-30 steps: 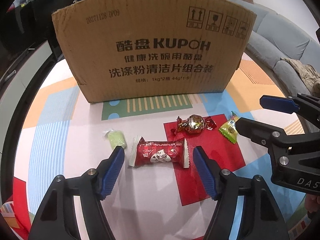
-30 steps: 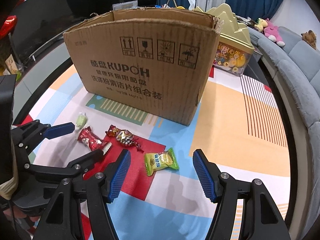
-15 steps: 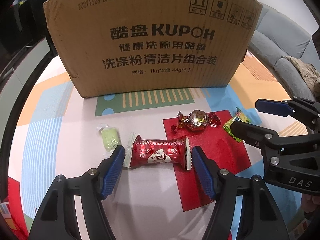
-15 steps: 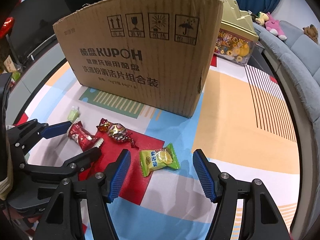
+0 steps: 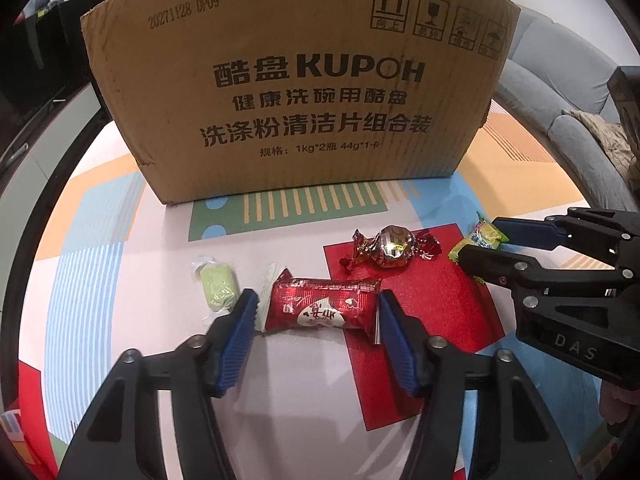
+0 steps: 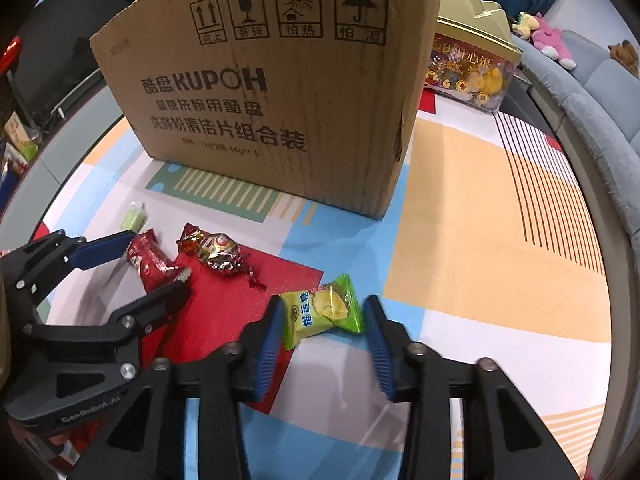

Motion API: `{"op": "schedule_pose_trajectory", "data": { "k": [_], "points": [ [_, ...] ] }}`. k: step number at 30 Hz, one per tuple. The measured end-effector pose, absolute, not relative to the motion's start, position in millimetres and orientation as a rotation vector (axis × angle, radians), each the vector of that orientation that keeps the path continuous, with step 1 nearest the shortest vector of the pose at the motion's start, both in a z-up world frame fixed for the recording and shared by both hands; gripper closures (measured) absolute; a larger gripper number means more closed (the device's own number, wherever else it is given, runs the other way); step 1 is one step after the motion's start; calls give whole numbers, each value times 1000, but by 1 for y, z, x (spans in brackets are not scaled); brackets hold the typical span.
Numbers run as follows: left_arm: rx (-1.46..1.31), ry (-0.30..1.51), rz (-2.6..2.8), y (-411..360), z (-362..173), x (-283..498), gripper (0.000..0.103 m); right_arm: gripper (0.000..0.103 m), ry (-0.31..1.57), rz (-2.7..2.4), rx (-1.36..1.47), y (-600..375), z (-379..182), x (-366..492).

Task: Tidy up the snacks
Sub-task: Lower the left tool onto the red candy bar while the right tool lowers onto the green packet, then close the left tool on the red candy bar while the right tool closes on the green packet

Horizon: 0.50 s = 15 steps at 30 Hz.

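A red wrapped snack [image 5: 320,308] lies on the patterned mat, right between the blue pads of my left gripper [image 5: 314,316]. Its jaws are closing and the pads just meet the wrapper's crimped ends without squeezing it. In the right wrist view, a green packet [image 6: 320,312] printed with a yellow fruit sits between the pads of my right gripper [image 6: 322,320]. Those jaws are closing too, and they press on both ends of the packet. A gold foil candy [image 5: 394,246] with red twisted ends and a pale green candy [image 5: 218,290] lie loose on the mat.
A tall open cardboard box [image 5: 304,80] stands just behind the snacks. Behind its right corner sits a gold-lidded clear box of treats [image 6: 472,72]. A grey sofa [image 6: 600,100] with soft toys curves along the right side. The mat runs orange and striped to the right.
Both grippers came lower and nearer the mat. The right jaws narrowed sharply onto the green packet. The left jaws narrowed until they met the ends of the red snack.
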<state>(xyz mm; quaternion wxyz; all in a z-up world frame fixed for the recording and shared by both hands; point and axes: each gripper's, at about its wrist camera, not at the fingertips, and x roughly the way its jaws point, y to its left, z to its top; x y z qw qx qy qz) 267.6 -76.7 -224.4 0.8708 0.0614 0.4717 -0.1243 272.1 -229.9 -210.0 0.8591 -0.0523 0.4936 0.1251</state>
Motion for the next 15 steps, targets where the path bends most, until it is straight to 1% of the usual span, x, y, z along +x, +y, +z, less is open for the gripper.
{"op": "schedule_pose_trajectory", "data": {
  "k": [1,4,10,15],
  "points": [
    [130,985,-261,-76,-223,267,46,71,1037,264,-109,-230,-210,272],
    [134,987,-264,-79,-221,268,49,75,1034,267,-105,-230,-208,272],
    [133,986,-263,-81,-214,268,52,76,1029,270,-103,-230,-203,270],
    [127,984,-258,-80,-207,267,53,76,1020,264,-101,-230,-194,265]
  ]
}}
